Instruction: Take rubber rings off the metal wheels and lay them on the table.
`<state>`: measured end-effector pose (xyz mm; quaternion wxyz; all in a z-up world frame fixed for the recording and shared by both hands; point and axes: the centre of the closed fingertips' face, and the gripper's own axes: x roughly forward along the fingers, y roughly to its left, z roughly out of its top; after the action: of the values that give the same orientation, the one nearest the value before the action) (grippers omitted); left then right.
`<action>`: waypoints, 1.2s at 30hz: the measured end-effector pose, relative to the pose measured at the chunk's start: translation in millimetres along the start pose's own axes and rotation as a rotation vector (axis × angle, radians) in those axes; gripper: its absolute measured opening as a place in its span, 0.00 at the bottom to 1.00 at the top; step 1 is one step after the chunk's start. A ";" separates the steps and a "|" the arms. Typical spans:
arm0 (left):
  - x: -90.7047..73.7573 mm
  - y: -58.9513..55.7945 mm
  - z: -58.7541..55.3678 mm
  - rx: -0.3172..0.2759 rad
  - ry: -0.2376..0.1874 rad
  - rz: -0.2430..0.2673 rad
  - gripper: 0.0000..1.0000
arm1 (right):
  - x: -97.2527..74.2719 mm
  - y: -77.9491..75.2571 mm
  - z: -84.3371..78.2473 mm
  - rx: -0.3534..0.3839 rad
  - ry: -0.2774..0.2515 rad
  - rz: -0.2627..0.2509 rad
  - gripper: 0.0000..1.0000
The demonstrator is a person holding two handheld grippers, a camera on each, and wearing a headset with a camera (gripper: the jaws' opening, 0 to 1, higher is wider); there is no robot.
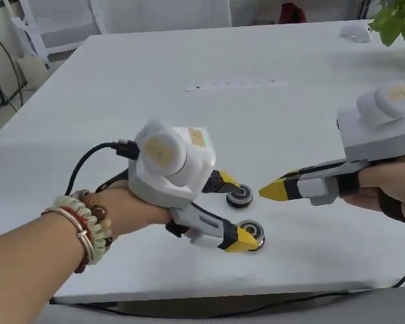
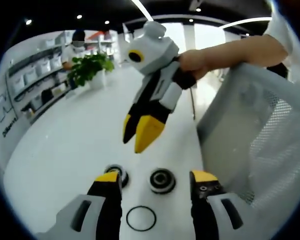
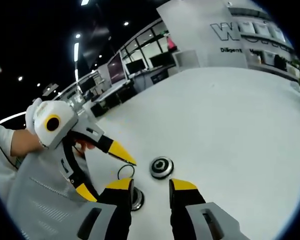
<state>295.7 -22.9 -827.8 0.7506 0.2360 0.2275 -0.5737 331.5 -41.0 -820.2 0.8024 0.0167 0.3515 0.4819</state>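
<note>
Two small metal wheels with dark rims lie near the front of the white table (image 1: 189, 108). My left gripper (image 1: 240, 210) is open and low over the table. One wheel (image 1: 239, 196) (image 2: 162, 180) sits between its jaws and the other (image 1: 252, 233) (image 2: 117, 174) is at one fingertip. A thin black rubber ring (image 2: 141, 218) (image 3: 124, 172) lies flat and loose on the table between the left jaws, nearer the hand. My right gripper (image 1: 270, 191) (image 2: 135, 137) hovers just right of the wheels, pointing at them, jaws a little apart and empty. In its view the wheels (image 3: 161, 167) (image 3: 136, 197) lie just ahead.
The table's front edge (image 1: 223, 293) runs close below the wheels. A black cable (image 1: 88, 162) trails from the left gripper. A narrow strip (image 1: 236, 84) lies mid-table, with a plant (image 1: 398, 20) and a white object (image 1: 356, 30) at the far right. A white mesh chair (image 2: 255, 130) stands beside the table.
</note>
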 end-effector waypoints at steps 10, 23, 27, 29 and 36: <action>13.1 -1.5 -4.6 0.001 -0.006 0.020 0.43 | 8.1 10.9 -26.4 -0.093 0.121 0.030 0.25; 20.1 -5.1 -9.5 -0.073 -0.042 0.005 0.28 | 13.9 24.3 -47.3 -0.121 0.208 0.102 0.24; 20.6 -3.2 -10.9 -0.084 -0.039 -0.003 0.28 | 12.9 23.9 -48.4 -0.134 0.216 0.104 0.24; 19.8 -2.1 -11.6 -0.107 -0.040 -0.007 0.28 | 12.3 21.9 -50.2 -0.129 0.226 0.098 0.25; 15.5 -0.5 -4.8 -0.098 -0.072 0.004 0.15 | 14.8 22.2 -55.2 -0.183 0.265 0.103 0.25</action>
<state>298.6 -31.7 -841.2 0.7701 0.1788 0.2277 -0.5685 286.9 -34.7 -861.7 0.7215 -0.1024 0.4075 0.5503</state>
